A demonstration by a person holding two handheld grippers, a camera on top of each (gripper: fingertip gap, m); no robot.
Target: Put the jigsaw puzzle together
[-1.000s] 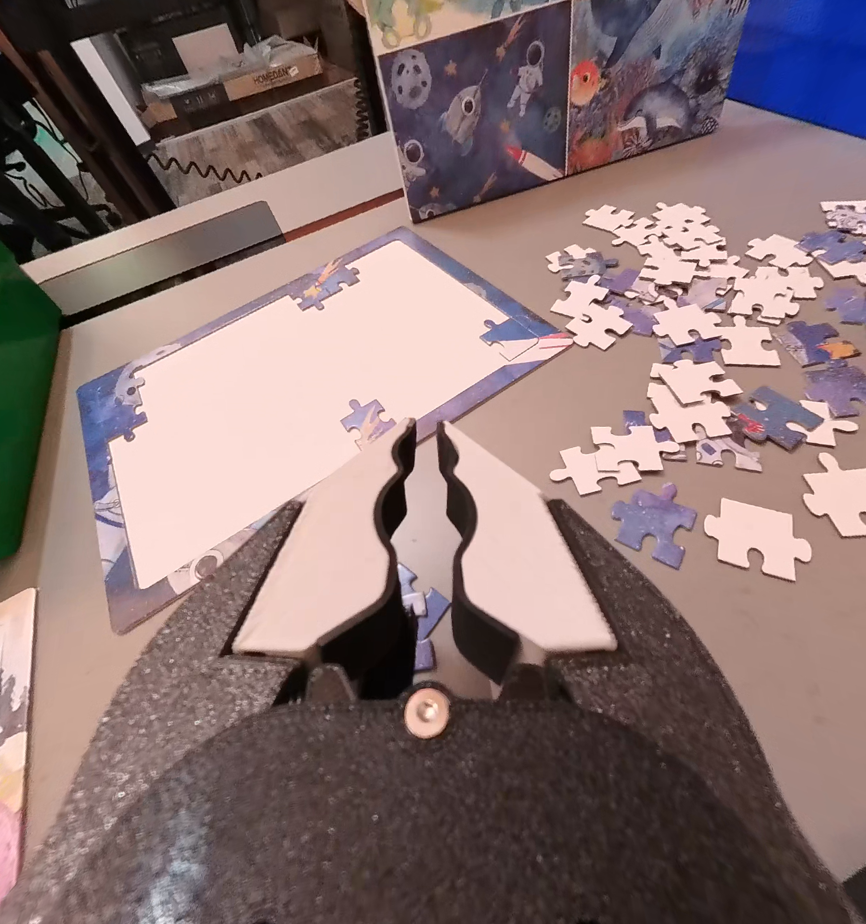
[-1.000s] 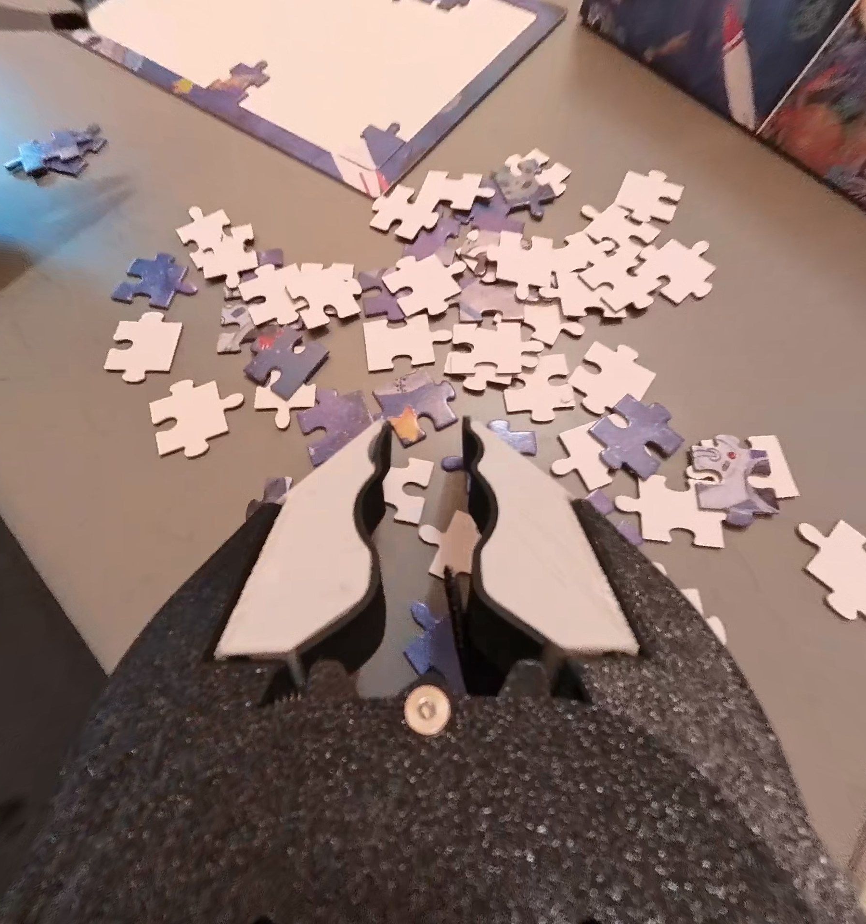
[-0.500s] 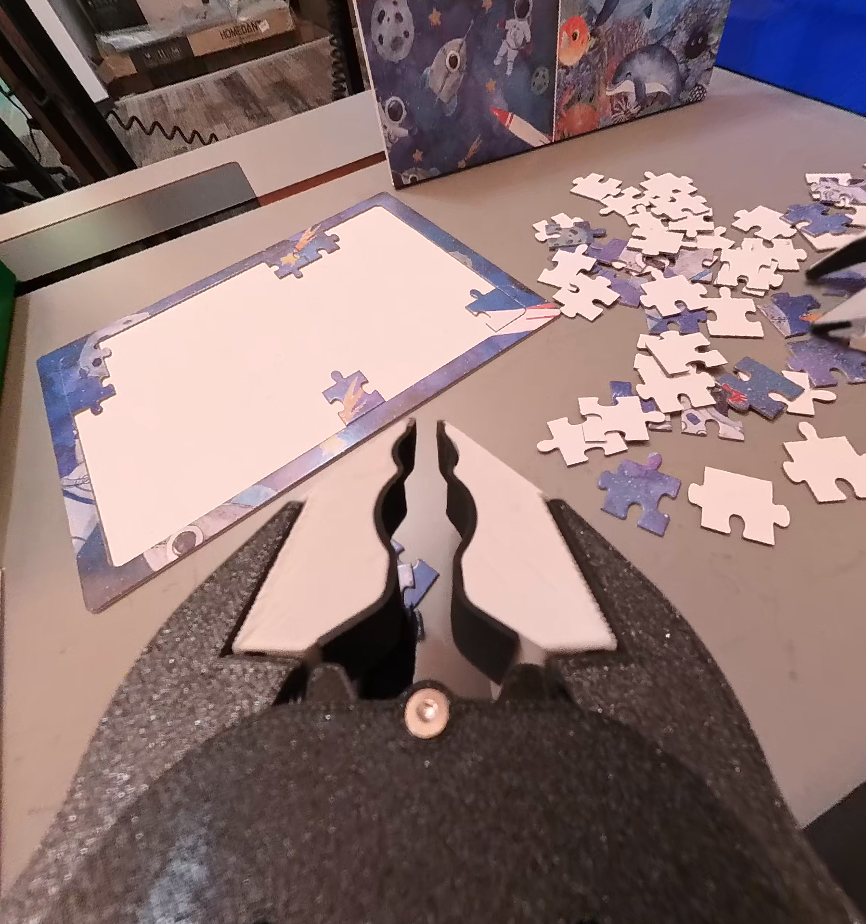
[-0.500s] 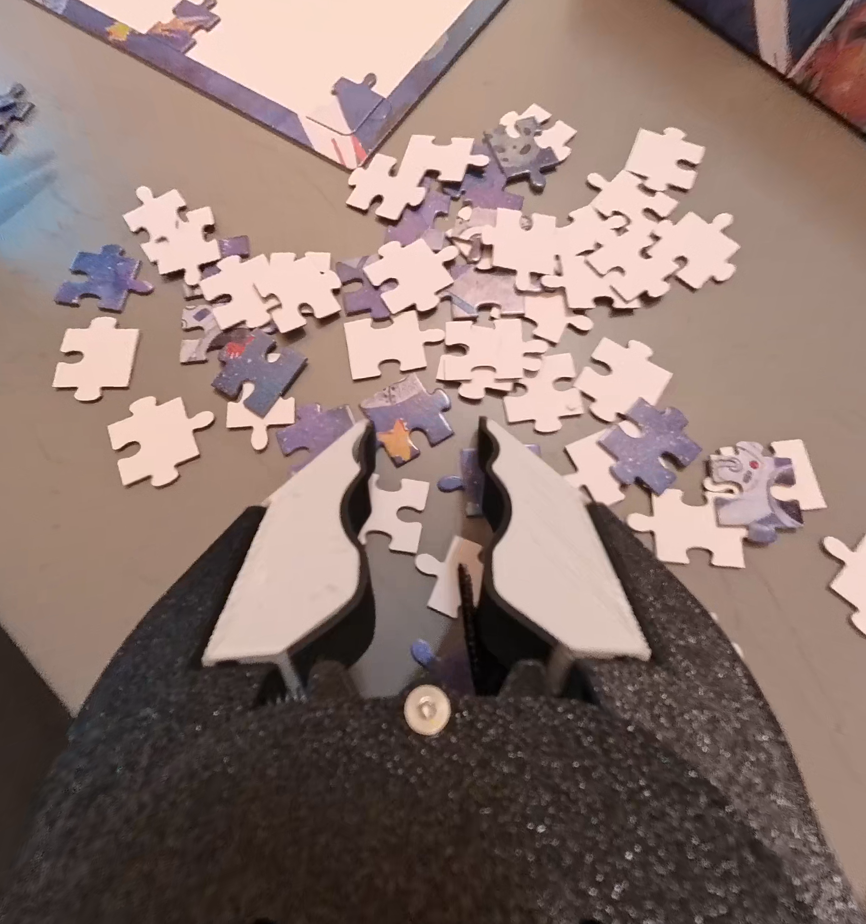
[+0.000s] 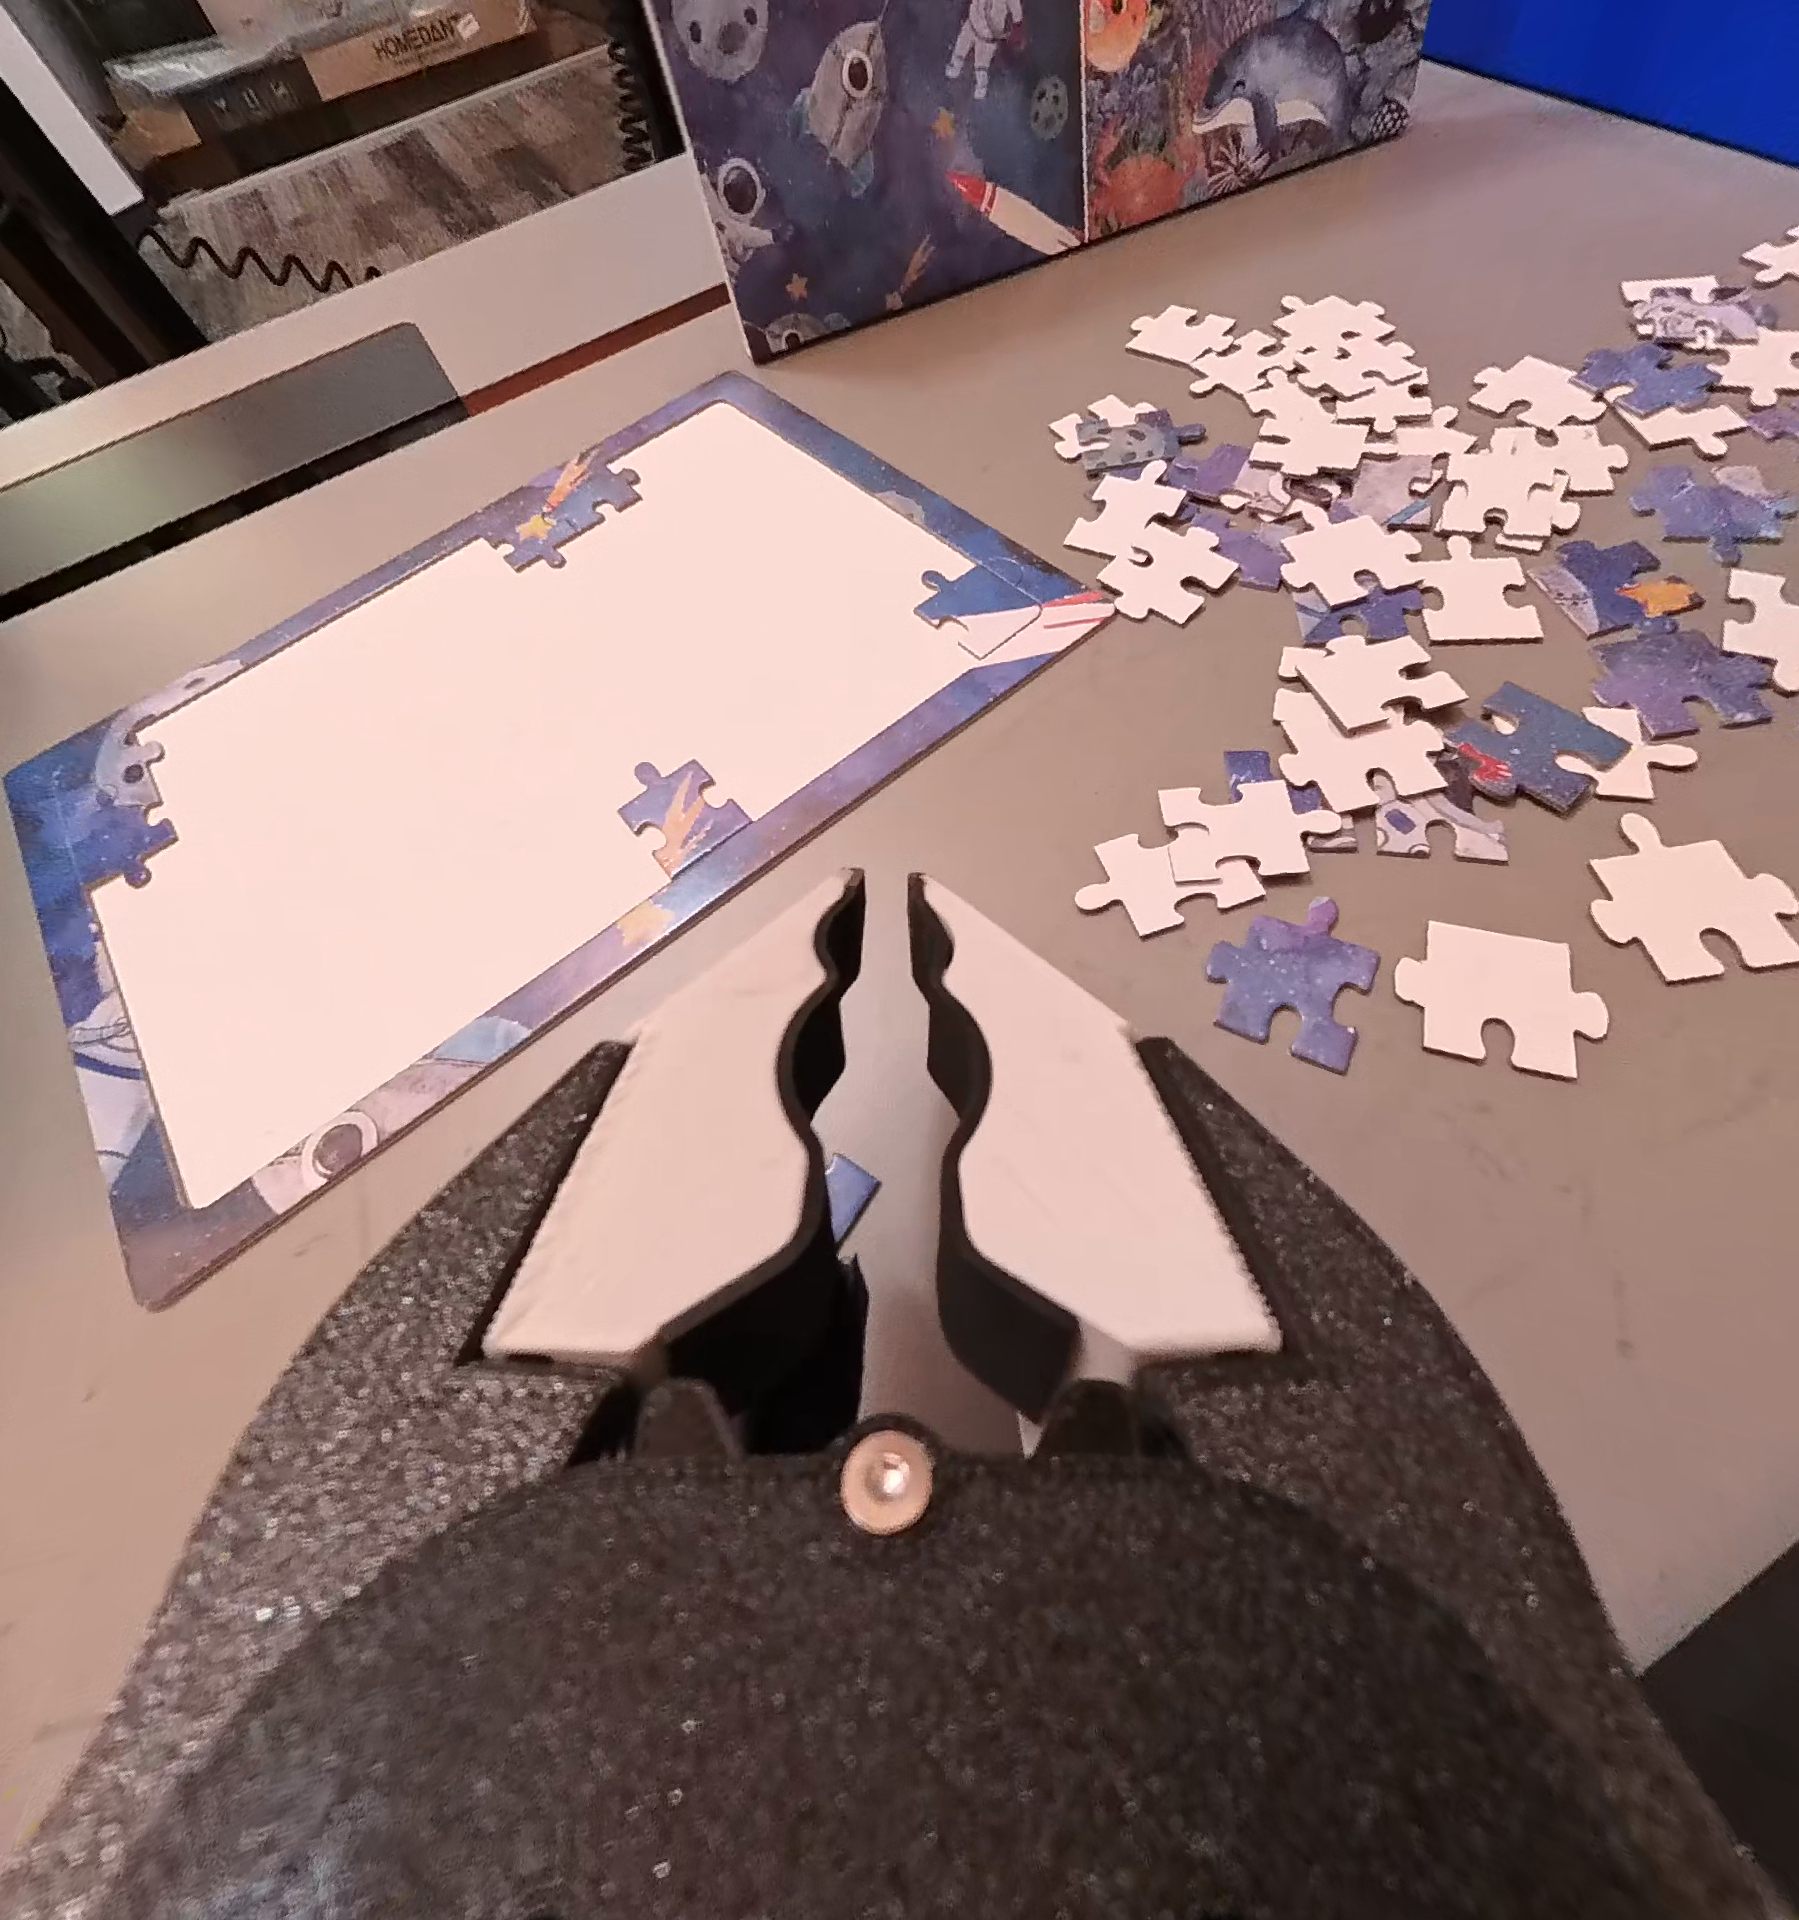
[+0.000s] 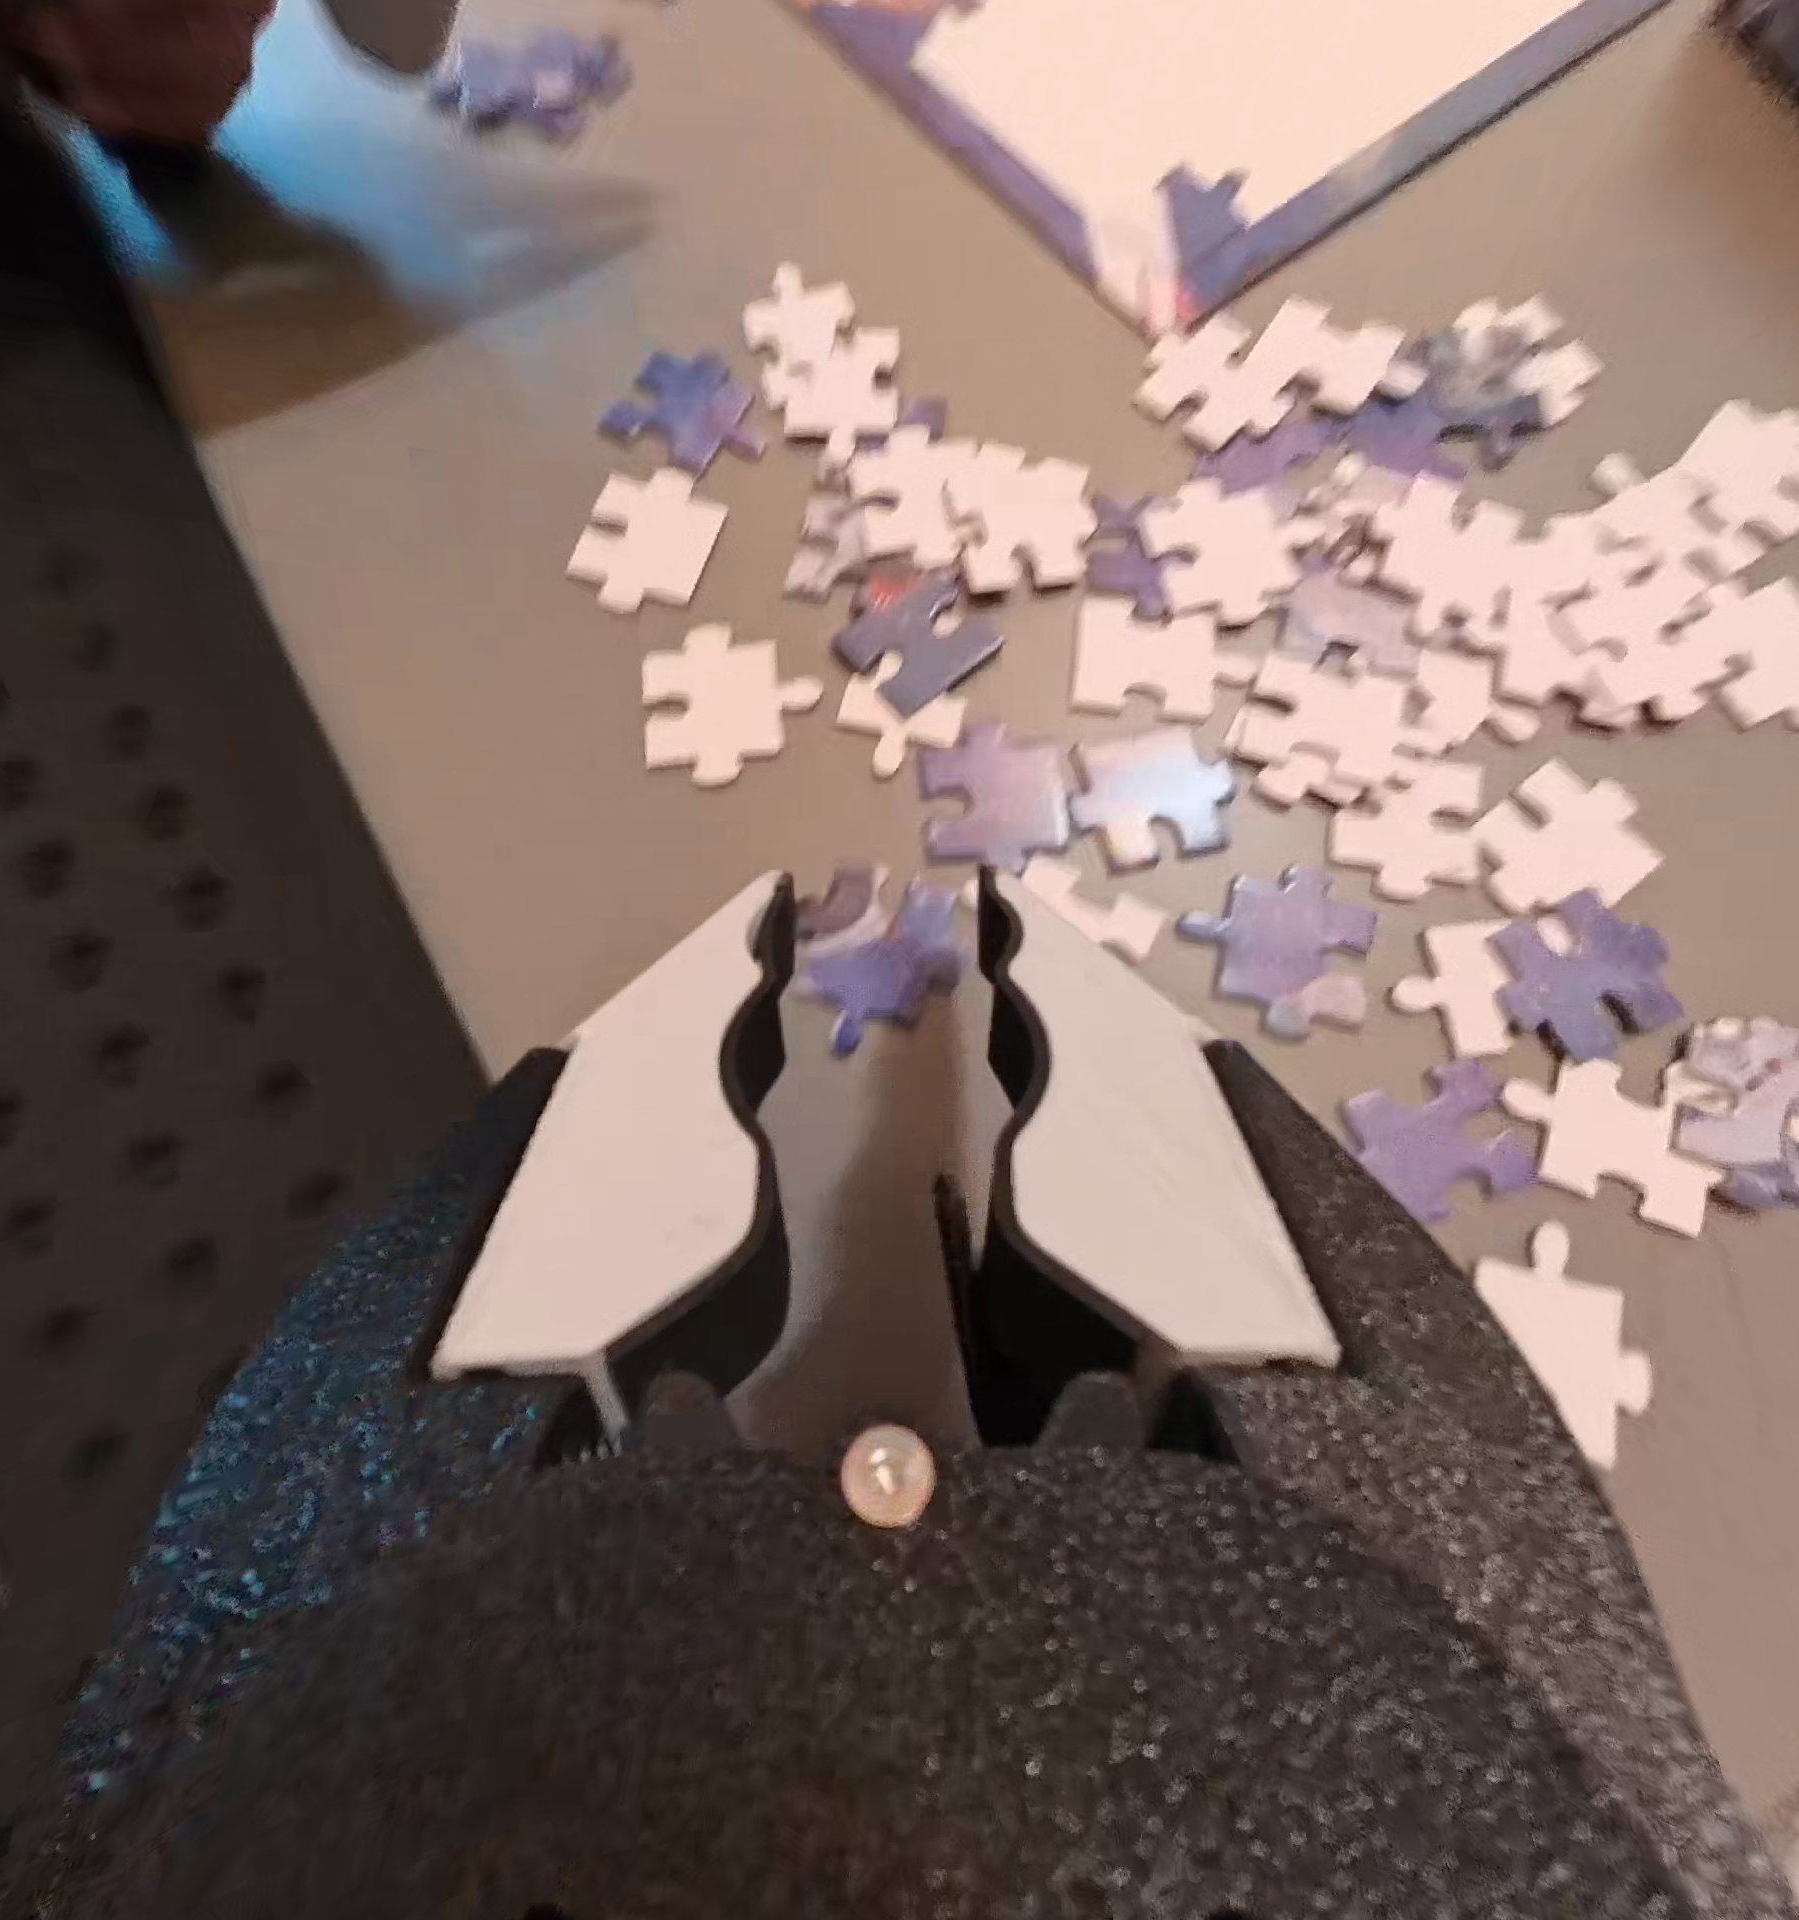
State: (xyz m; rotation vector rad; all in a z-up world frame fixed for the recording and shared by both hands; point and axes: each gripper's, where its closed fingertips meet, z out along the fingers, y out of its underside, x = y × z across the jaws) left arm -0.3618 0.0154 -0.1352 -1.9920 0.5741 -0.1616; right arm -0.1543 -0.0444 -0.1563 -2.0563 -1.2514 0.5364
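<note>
A grey table (image 5: pixel 1290 1195) carries a puzzle tray (image 5: pixel 479 727) at centre left, its white bed almost bare, with only a few edge pieces (image 5: pixel 682 810) seated. The loose pieces (image 5: pixel 1394 623) lie scattered at the right, many face down. The left hand-held gripper (image 5: pixel 884 883) hovers empty, its tips narrowly parted. The right hand-held gripper (image 6: pixel 884 894) is open wider over a blue piece (image 6: pixel 879 961). For a clean pick, it should probably straddle that single piece. A picture box (image 5: pixel 1030 135) stands at the top; its contents are hidden.
</note>
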